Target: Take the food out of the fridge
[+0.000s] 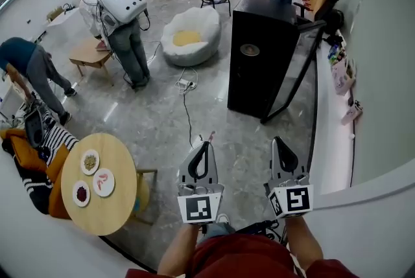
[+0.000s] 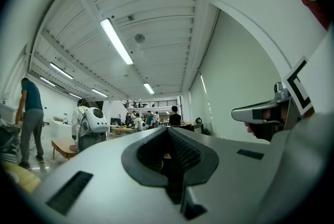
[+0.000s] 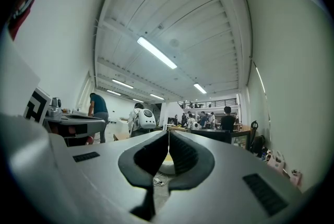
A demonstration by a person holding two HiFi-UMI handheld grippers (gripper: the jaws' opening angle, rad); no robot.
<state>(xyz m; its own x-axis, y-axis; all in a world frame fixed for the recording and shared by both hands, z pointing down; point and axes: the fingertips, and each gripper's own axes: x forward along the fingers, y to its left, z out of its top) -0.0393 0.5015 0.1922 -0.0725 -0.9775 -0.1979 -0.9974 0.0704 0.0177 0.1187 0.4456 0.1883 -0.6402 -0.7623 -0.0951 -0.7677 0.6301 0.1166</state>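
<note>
At the far left, a round wooden counter (image 1: 111,208) carried three plates of food (image 1: 90,161), grouped close together near its left edge. The left claw (image 1: 207,147) was held low over the grey floor (image 1: 155,121), its jaws pressed together with nothing between them. Just beside it, the right claw (image 1: 277,142) was likewise closed up and empty. Beyond both claws, well apart from the counter, stood the black fridge (image 1: 259,63), its dark-framed door (image 1: 299,66) swung out on its right side.
</note>
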